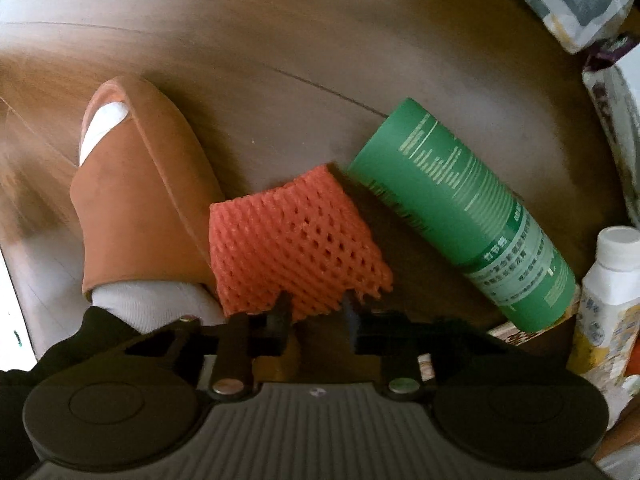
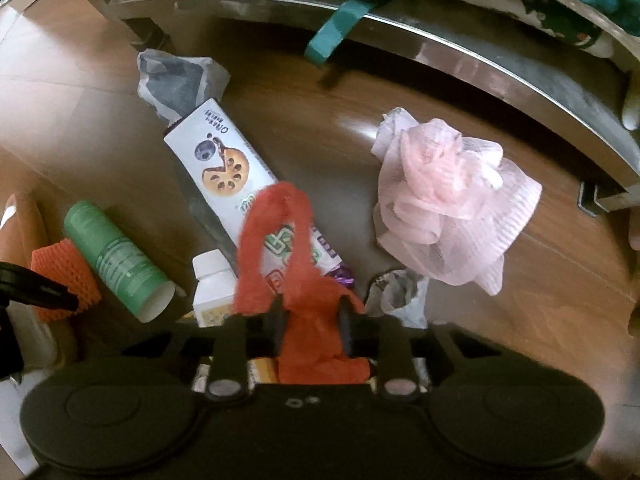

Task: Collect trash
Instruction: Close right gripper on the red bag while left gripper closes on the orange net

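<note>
left tongs (image 1: 316, 312): clenched on orange foam net (image 1: 296, 236), on floor (image 1: 280, 40) by slipper (image 1: 140, 200) | right tongs (image 2: 310, 320): grasping red bag (image 2: 296, 280) over the litter, near bench (image 2: 480, 68) edge

A brown wood-plank floor (image 2: 100, 128) with faint seams spreads under everything, glossy where pale light glares off it; along the far side runs a low piece of furniture (image 2: 460, 68) with a shiny metallic edge, raised on dark legs (image 2: 148, 28), shadowing the boards beneath.
</note>
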Demonstrator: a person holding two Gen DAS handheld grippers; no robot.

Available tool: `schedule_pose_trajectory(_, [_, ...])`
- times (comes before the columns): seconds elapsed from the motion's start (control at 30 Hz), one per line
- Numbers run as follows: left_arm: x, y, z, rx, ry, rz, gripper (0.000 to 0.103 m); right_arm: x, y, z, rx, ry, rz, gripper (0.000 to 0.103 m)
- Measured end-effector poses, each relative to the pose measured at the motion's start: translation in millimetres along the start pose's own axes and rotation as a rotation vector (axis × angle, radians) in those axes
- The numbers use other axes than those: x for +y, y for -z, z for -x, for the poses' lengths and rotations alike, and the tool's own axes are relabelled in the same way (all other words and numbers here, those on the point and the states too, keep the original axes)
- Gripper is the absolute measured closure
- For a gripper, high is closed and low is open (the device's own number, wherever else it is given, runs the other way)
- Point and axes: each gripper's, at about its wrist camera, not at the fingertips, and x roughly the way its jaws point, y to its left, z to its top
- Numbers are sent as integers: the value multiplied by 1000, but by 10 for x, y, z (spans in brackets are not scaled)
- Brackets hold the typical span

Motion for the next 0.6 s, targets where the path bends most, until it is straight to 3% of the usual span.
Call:
schedule_pose_trajectory(0.1, [56,10,137,-21,26,25,91,6,26,84,-5,12,-23,95])
schedule_pose_trajectory(0.2, [99,44,292,-42,50,42,95,19,82,220,-9,4,-48,99])
schedule_pose_trajectory(0.47, [130,195,948,-126,68,-9,98,119,171,794,-77,-44,-94,101])
schedule_pose_trajectory(0.6, [285,186,1151,-148,124,40,97,129,206,1127,-144,-75,-128,101])
